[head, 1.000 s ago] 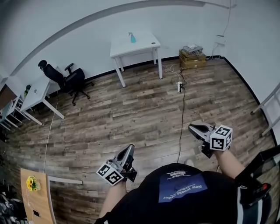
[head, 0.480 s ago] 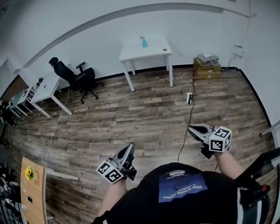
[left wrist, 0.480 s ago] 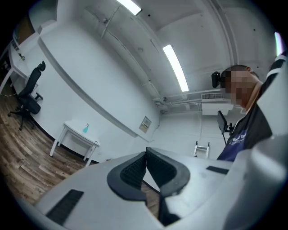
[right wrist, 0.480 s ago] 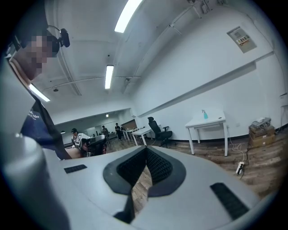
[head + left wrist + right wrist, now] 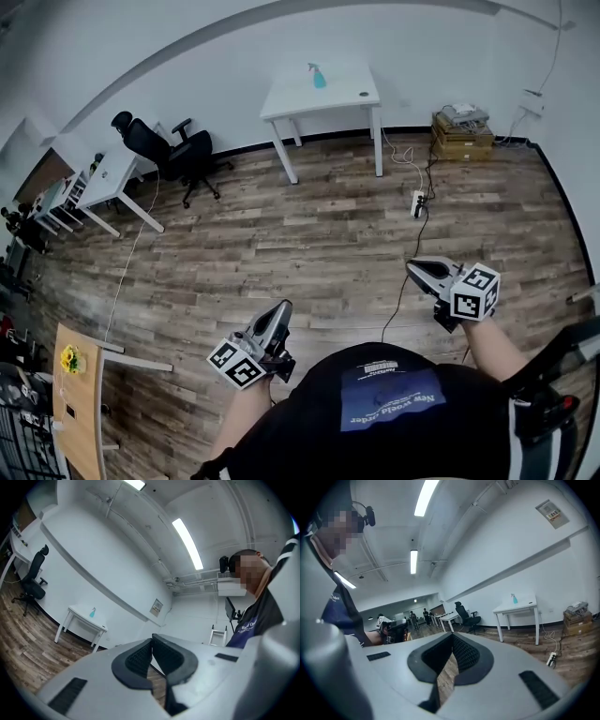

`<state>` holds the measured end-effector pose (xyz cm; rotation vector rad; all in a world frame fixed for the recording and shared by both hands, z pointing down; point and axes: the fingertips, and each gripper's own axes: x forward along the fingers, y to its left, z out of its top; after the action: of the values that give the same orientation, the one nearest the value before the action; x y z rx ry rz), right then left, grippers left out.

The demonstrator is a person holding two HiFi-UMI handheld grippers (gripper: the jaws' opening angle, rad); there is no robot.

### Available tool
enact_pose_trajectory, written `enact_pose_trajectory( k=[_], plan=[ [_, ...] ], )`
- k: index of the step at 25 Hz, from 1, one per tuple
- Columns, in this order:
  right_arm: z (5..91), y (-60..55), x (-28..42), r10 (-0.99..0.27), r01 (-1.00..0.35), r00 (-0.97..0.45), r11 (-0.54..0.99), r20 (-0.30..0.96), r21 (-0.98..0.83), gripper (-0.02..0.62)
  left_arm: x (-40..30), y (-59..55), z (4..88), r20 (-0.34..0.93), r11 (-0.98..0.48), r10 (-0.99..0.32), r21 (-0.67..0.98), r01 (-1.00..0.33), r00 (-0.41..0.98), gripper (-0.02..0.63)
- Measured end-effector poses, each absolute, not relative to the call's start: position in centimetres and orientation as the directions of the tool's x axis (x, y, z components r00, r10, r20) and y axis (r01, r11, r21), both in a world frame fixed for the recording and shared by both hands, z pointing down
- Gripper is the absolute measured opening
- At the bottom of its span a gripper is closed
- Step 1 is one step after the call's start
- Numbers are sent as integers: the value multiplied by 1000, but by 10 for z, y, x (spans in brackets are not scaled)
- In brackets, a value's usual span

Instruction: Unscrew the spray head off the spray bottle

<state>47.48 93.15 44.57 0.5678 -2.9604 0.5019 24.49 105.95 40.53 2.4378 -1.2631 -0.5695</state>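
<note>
While both claws stay low in front of the person's body, the room has slid across the head view. The white counter (image 5: 292, 97) now sits further right and looks a little larger than a second ago. The office chair (image 5: 171, 150) and the cardboard box (image 5: 462, 131) have shifted right with it. The left claw (image 5: 281, 307) and the right claw (image 5: 412, 269) keep about the same places in the picture as before. Each is closed on nothing, its dark ribbed pads pressed together in its own view.

The spray bottle (image 5: 318, 76), pale blue-green, stands upright on the counter near the white wall, well apart from both claws. Its spray head is on top, too small to make out further.

Between the person and the counter lies a wide stretch of wood plank floor (image 5: 281, 234). A black cable (image 5: 415, 230) runs over the planks from near the right claw up to a white power strip (image 5: 418, 202), which lies short of the counter's right legs. The chair stands left of the counter, beside a row of white desks (image 5: 103, 178). The box sits against the wall to the counter's right. A wooden side table with yellow flowers (image 5: 68, 359) shows at the left edge of the head view
</note>
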Motion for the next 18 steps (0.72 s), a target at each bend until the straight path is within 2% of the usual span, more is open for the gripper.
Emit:
enact_pose_trajectory(
  k=[8,18],
  plan=[
    [457,889,427,-359,-400,-914,871,187,-285,-3,198,1012,423,-209,-567,-813,500,-655,544,-8],
    [427,834,314,-463,-495,-868,837,178,-235,-3,66,929,410,-256,-653,-745,468,-595,616,-8]
  ],
)
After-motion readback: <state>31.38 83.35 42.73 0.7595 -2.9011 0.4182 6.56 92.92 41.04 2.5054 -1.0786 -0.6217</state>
